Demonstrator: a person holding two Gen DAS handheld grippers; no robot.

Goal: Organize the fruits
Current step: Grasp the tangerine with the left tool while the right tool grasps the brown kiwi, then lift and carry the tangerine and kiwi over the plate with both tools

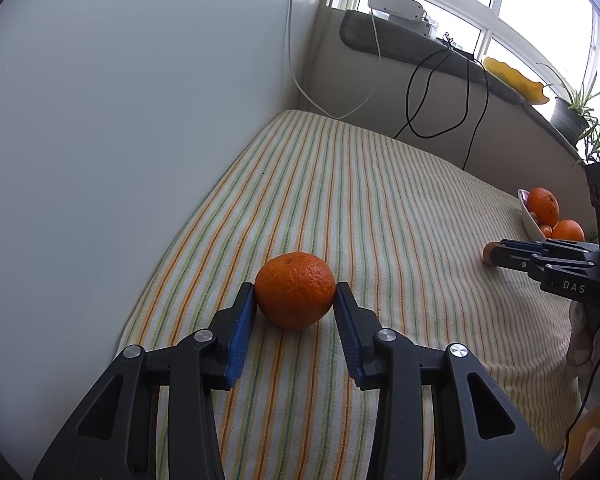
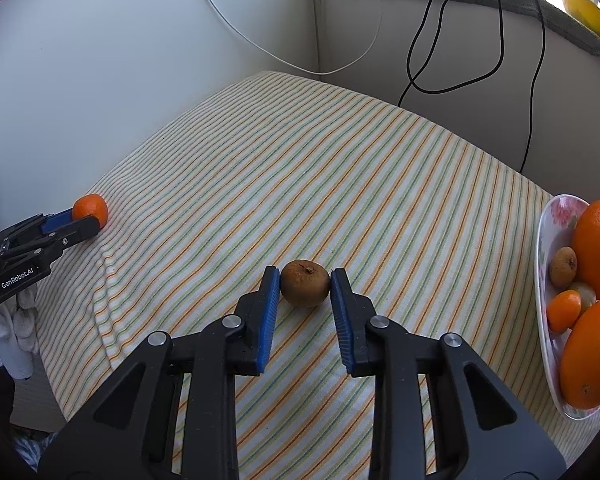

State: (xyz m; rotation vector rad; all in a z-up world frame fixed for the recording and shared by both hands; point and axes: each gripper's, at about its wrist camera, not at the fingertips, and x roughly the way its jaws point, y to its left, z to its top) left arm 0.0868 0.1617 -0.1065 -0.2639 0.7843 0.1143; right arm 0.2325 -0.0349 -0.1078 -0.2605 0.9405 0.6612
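An orange mandarin (image 1: 295,295) lies on the striped cloth between the blue pads of my left gripper (image 1: 295,299); both pads touch its sides. It also shows in the right wrist view (image 2: 91,208). A small brown fruit (image 2: 305,282) lies between the pads of my right gripper (image 2: 305,280), which touch it on both sides. In the left wrist view the right gripper (image 1: 494,255) shows side on with the brown fruit (image 1: 488,254) at its tips. A white floral plate (image 2: 548,232) at the right holds two large oranges (image 2: 598,246), a small mandarin and small brown fruits.
The striped cloth (image 2: 300,168) covers a table set into a corner of white walls. Black and white cables (image 2: 460,40) hang down the back wall. A ledge above holds a yellow dish (image 1: 516,78), a white device and potted plants. The table's front edge is near both grippers.
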